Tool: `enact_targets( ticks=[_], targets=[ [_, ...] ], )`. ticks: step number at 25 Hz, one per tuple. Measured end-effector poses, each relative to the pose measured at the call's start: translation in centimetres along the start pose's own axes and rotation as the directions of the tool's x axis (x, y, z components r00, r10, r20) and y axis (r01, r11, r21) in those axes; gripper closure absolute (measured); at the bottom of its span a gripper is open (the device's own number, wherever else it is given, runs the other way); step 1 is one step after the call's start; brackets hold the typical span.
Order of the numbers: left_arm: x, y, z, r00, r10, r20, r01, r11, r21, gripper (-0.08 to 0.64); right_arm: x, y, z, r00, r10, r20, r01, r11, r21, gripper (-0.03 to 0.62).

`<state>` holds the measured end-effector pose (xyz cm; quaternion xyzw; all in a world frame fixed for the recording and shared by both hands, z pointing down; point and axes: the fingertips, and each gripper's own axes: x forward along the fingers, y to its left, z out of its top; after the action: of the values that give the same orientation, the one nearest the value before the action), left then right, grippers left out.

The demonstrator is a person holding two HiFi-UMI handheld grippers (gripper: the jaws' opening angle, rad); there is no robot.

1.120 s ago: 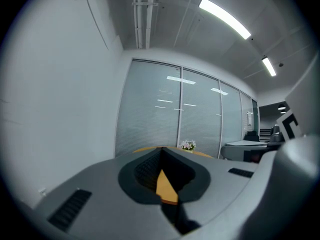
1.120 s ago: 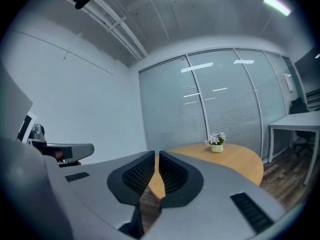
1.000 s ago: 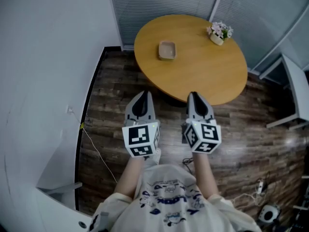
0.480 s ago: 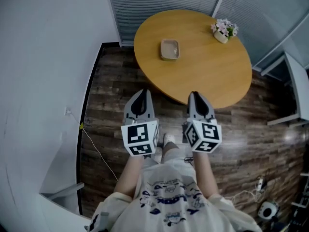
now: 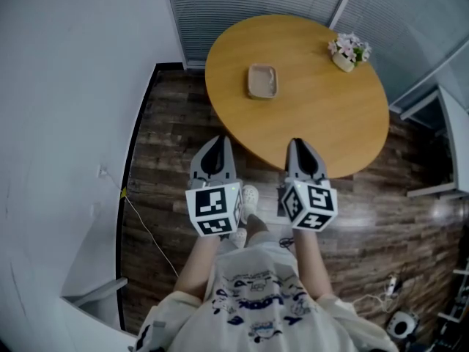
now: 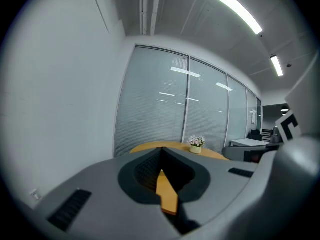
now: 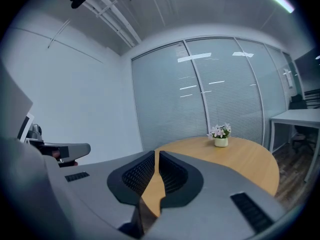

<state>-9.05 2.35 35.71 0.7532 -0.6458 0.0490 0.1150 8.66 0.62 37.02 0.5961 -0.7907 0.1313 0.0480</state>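
Wood table [image 5: 315, 123] has crept closer, so you're stepping in. Your left gripper [image 5: 218, 141] and right gripper [image 5: 296, 144] both pinched closed on nothing, tray [image 5: 262, 81] well ahead.

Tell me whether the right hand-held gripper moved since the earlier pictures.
Yes. The right hand-held gripper advanced toward the round table; in head view its tip overlaps the table's edge more.

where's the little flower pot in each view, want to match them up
Head view: flower pot at upper right, near the far edge of the table.
Left gripper view: flower pot just right of centre.
Right gripper view: flower pot right of centre.
Shared landmark: the round wooden table it stands on.
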Motion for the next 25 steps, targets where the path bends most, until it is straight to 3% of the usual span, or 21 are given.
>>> enact_targets(
  ticks=[25],
  targets=[
    [18.4, 2.5, 2.9, 0.997, 0.053, -0.049, -0.053, 0.999, -0.009, 0.557, 19.1, -5.6, 3.4, 0.998, 0.042, -0.054, -0.039, 0.998, 0.039, 0.565]
  ],
)
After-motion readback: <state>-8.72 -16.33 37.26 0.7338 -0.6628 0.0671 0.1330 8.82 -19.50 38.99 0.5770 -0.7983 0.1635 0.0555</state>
